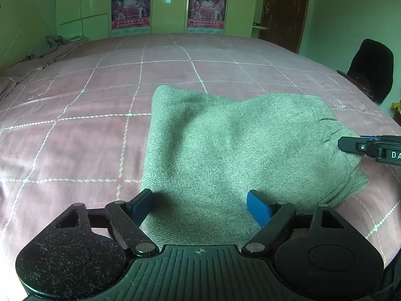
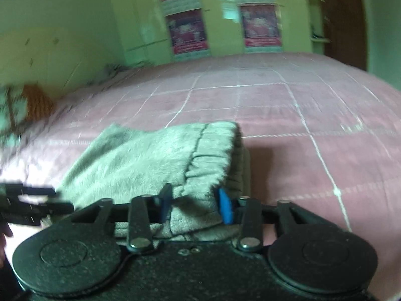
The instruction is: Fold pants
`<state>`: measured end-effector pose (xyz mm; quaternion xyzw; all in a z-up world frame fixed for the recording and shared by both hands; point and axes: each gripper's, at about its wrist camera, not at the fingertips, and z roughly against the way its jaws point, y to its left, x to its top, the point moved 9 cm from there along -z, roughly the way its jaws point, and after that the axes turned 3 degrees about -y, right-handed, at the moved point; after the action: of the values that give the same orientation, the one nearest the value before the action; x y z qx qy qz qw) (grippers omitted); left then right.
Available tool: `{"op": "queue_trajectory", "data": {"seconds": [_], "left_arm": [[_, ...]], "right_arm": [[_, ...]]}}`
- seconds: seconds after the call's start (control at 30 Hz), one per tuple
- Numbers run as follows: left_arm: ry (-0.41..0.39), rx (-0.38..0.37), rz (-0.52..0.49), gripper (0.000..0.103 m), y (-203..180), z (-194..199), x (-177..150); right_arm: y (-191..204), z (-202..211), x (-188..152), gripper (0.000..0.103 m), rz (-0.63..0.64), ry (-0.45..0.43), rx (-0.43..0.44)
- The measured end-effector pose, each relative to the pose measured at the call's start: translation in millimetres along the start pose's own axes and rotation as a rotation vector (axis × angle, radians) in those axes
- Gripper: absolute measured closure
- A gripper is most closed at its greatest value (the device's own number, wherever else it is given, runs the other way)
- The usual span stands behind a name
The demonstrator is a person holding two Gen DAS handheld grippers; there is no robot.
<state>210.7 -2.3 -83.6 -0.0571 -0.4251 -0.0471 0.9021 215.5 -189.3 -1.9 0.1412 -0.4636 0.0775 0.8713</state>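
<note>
Folded grey pants point(image 1: 238, 145) being kept near front edge of bed point(image 1: 100, 80). Left claw point(image 1: 200, 207) being held wide over fabric; right claw point(image 2: 196, 204) being narrowed around waistband, pinch uncertain. Soft, limp; hems best gripped.

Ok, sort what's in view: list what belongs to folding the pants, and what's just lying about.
Part of the job:
- grey pants, folded on the bed
- left gripper, jaws open over the near edge
- right gripper, jaws around the waistband end
- pink checked bedspread, the work surface

Just lying about:
- crumpled cloth at the far corner
- black chair
- wall posters
</note>
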Motion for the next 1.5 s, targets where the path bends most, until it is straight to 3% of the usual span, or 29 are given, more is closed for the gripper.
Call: {"op": "queue_trajectory", "data": {"seconds": [0.07,0.17,0.23,0.37,0.47,0.57,0.67,0.7,0.73,0.77,0.8,0.87,0.93,1.03,1.2,1.3,1.37,1.4,1.47,1.5], "left_arm": [[0.014,0.010,0.011,0.011,3,-2,-1],[0.033,-0.016,0.078,0.011,9,-5,-4],[0.028,-0.024,0.092,0.011,10,-5,-7],[0.024,-0.034,0.097,0.011,6,-5,-9],[0.030,-0.042,0.097,0.011,6,-7,-9],[0.032,-0.041,0.084,0.011,8,-7,-9],[0.032,-0.039,0.058,0.011,9,-5,-5],[0.024,-0.032,0.046,0.011,11,-3,-1],[0.011,-0.033,0.037,0.011,13,-1,3],[0.002,-0.041,0.034,0.011,15,-1,6],[0.001,-0.050,0.035,0.011,18,-2,10],[0.010,-0.071,0.054,0.011,28,-10,14],[0.025,-0.123,0.117,0.011,41,-20,16],[0.103,-0.303,0.270,0.011,54,-44,11],[0.124,-0.562,0.451,0.012,60,-69,12],[0.132,-0.629,0.462,0.027,55,-87,18],[0.132,-0.631,0.470,0.058,52,-101,21],[0.130,-0.635,0.486,0.063,53,-107,20],[0.108,-0.653,0.534,0.077,58,-108,22],[0.082,-0.673,0.547,0.078,61,-104,27]], "right_arm": [[3,-5,1,0.069,0.030,0.010,0.005],[-2,-15,0,0.068,-0.041,0.082,0.046],[-5,-12,4,0.087,-0.070,0.084,0.073],[-6,16,19,0.090,-0.020,-0.040,0.039],[-15,2,-7,0.090,-0.026,0.038,-0.031],[-20,0,-15,0.089,-0.065,0.026,-0.041],[-20,6,-7,0.075,-0.071,0.012,-0.036],[-22,9,-5,0.059,-0.093,0.003,-0.033],[-29,13,-3,0.037,-0.122,-0.009,-0.044],[-36,17,1,0.028,-0.150,-0.034,-0.061],[-42,23,3,0.023,-0.176,-0.061,-0.056],[-51,22,2,0.025,-0.249,-0.043,0.006],[-62,13,-1,0.025,-0.355,-0.012,0.070],[-79,0,-5,0.022,-0.476,0.027,0.126],[-87,-28,-20,0.019,-0.573,0.126,0.255],[-77,-41,-19,0.021,-0.568,0.172,0.346],[-73,-52,-15,0.025,-0.526,0.172,0.333],[-71,-58,-12,0.024,-0.505,0.161,0.317],[-63,-68,-7,0.035,-0.459,0.165,0.303],[-58,-69,-3,0.046,-0.429,0.168,0.321]]}}
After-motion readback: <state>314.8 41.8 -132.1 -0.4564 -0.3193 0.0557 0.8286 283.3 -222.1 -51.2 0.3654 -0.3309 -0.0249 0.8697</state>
